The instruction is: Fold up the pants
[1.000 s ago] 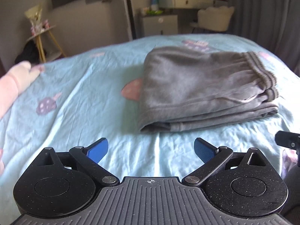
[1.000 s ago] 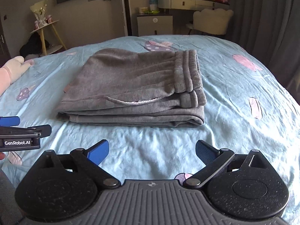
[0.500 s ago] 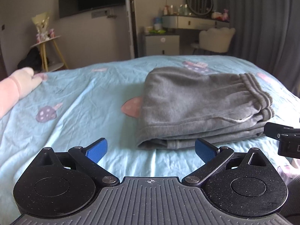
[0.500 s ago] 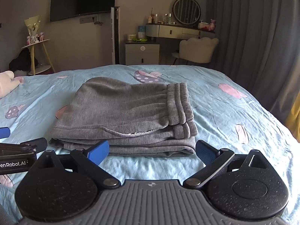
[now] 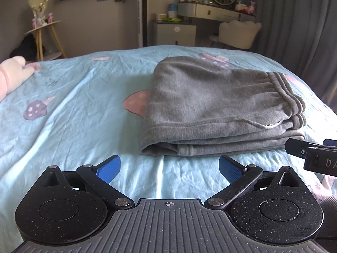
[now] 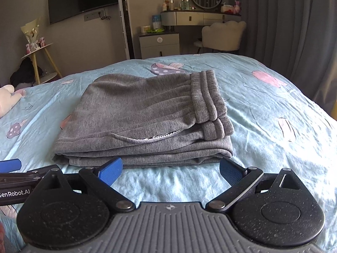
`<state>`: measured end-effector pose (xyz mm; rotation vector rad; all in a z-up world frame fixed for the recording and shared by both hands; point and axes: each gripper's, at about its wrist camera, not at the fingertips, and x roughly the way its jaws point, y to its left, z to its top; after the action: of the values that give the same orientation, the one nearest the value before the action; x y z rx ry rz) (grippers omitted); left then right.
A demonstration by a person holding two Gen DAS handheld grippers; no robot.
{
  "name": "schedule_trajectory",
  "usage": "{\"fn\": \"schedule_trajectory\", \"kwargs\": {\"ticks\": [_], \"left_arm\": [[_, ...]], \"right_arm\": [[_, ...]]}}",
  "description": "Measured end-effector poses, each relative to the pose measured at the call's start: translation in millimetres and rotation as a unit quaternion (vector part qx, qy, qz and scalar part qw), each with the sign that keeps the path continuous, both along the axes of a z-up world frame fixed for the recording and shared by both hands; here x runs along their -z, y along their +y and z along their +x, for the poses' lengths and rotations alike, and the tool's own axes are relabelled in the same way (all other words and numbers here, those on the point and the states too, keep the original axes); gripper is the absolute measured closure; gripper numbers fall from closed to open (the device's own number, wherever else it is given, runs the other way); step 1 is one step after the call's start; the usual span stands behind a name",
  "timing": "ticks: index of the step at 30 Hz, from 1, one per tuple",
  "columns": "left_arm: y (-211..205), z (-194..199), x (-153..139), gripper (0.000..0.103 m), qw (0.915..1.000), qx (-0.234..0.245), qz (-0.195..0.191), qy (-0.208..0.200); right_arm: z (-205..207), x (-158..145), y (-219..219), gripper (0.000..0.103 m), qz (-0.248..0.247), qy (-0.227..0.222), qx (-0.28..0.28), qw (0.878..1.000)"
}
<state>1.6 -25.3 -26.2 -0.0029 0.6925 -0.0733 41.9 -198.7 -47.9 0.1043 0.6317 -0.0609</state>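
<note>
Grey pants [image 5: 212, 105] lie folded in a flat stack on the light blue bed sheet [image 5: 73, 116], waistband to the right. They also show in the right wrist view [image 6: 145, 118]. My left gripper [image 5: 169, 167] is open and empty, just in front of the stack's near left corner. My right gripper [image 6: 171, 169] is open and empty, close to the stack's near edge. The right gripper's body shows at the right edge of the left wrist view [image 5: 311, 154]. The left gripper's finger shows at the left edge of the right wrist view [image 6: 10, 165].
A pink plush toy [image 5: 10, 78] lies at the bed's left edge. Beyond the bed stand a wooden side table [image 6: 40, 61], a grey cabinet [image 6: 160, 44], a dressing table with a round mirror [image 6: 202, 16] and a white chair [image 6: 223, 35]. Grey curtains [image 6: 294, 31] hang at the right.
Both grippers have dropped lower and tilted up, so the pants sit lower in view and more of the room shows. Both stay open. The pants have not moved.
</note>
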Motion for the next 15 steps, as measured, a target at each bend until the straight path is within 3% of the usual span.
{"fn": "schedule_trajectory", "kwargs": {"ticks": [15], "left_arm": [[0.7, -0.2, 0.4, 0.001, 1.0, -0.004, 0.0, 0.006]], "right_arm": [[-3.7, -2.0, 3.3, 0.004, -0.009, -0.006, -0.006, 1.0]]}}
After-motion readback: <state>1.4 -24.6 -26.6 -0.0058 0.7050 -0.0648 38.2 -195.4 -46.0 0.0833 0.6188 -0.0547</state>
